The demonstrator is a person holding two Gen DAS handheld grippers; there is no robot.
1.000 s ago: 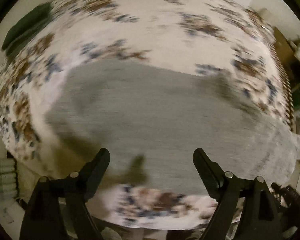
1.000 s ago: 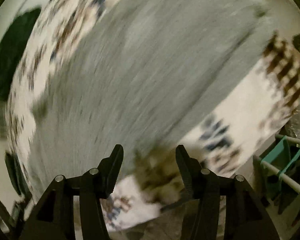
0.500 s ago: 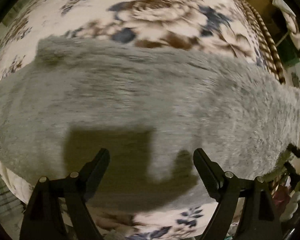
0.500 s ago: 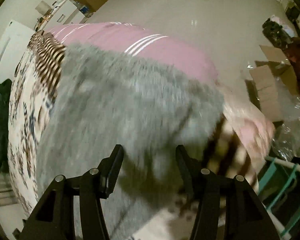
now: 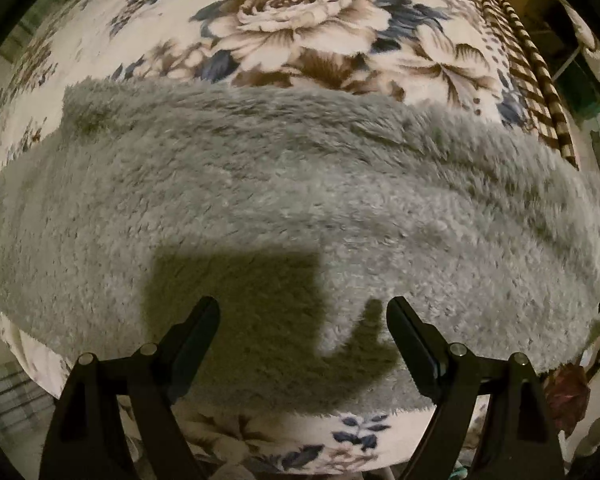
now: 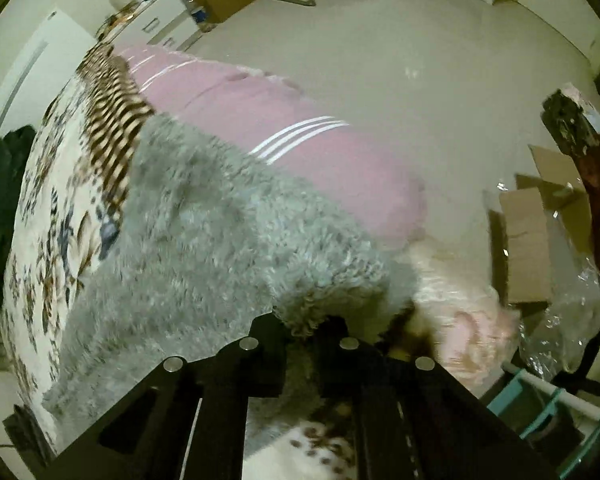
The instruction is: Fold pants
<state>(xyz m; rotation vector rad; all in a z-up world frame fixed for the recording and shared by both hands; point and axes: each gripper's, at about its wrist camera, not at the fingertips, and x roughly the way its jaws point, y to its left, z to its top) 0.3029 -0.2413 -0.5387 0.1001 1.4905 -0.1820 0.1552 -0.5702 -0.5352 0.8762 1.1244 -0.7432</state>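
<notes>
My right gripper [image 6: 306, 330] pinches the pants [image 6: 204, 240] at their fluffy lower-centre end. Left gripper [image 5: 303, 330] hangs open, empty. They look soft, floppy; I'd grab edges.

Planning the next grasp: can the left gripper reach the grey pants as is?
Probably yes: the left gripper hangs open right over the grey pants, nothing between them. The right gripper is shut on their edge.

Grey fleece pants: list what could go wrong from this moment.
The right gripper pinches only a thin edge of the grey fleece pants, so the pile may slip free. The left gripper hangs open above them, holding nothing, so one-sided pulling could skew the fold or drag the floral blanket.
</notes>
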